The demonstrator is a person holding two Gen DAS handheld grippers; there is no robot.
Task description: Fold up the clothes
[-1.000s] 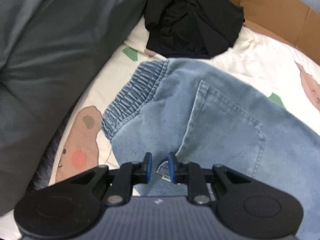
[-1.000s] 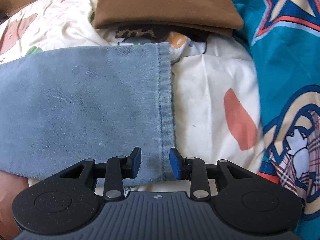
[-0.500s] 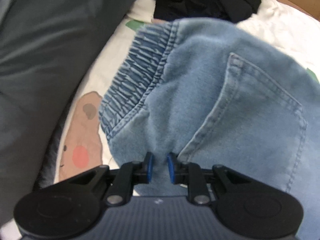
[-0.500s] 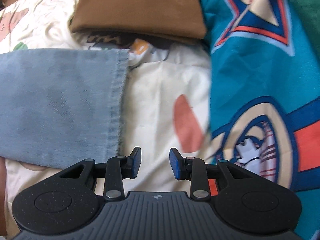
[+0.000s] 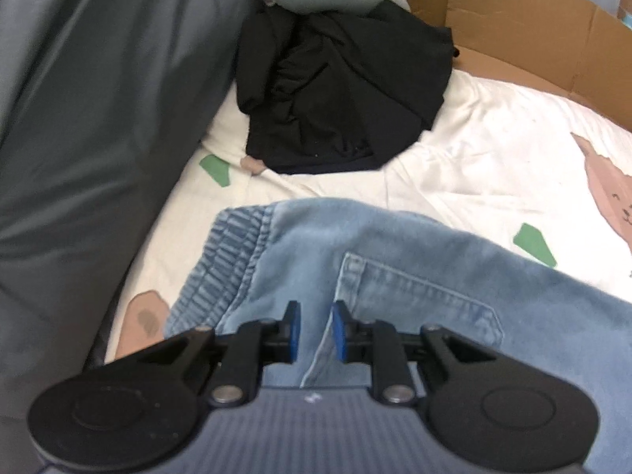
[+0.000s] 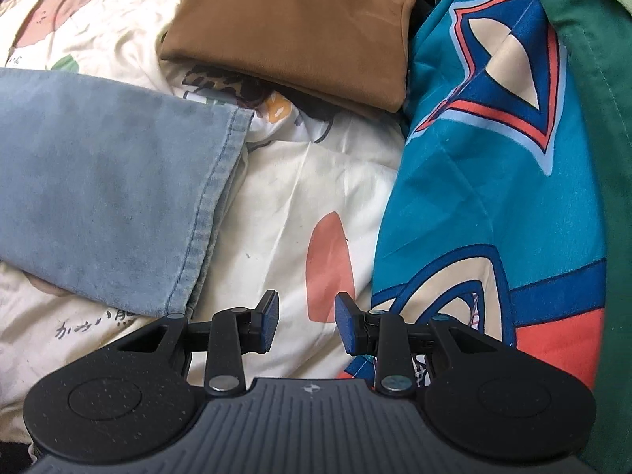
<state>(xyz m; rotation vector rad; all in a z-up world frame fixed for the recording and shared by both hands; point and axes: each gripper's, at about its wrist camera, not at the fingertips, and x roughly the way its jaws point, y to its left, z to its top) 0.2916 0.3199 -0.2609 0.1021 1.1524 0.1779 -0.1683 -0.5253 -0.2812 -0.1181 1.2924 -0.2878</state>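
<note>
Light blue jeans (image 5: 414, 276) lie on a white printed bed sheet (image 5: 474, 150). Their elastic waistband (image 5: 229, 260) is at the left of the left wrist view, a back pocket to the right. My left gripper (image 5: 316, 330) is shut on a raised fold of the jeans beside the pocket seam. In the right wrist view the jeans leg (image 6: 106, 181) lies flat at the left, with its hem (image 6: 213, 197) facing right. My right gripper (image 6: 306, 322) hangs open over the bare sheet (image 6: 284, 197), right of the hem, with nothing between its fingers.
A crumpled black garment (image 5: 339, 91) lies beyond the waistband, a dark grey duvet (image 5: 79, 118) at the left, and a cardboard wall (image 5: 513, 27) behind. A folded brown garment (image 6: 300, 27) sits past the hem. A teal patterned cloth (image 6: 493, 181) and green fabric (image 6: 592, 79) fill the right.
The left gripper has pulled the waist end of the jeans up into a bunched fold and shifted with it. The right gripper has moved right, off the hem, and rolled.
</note>
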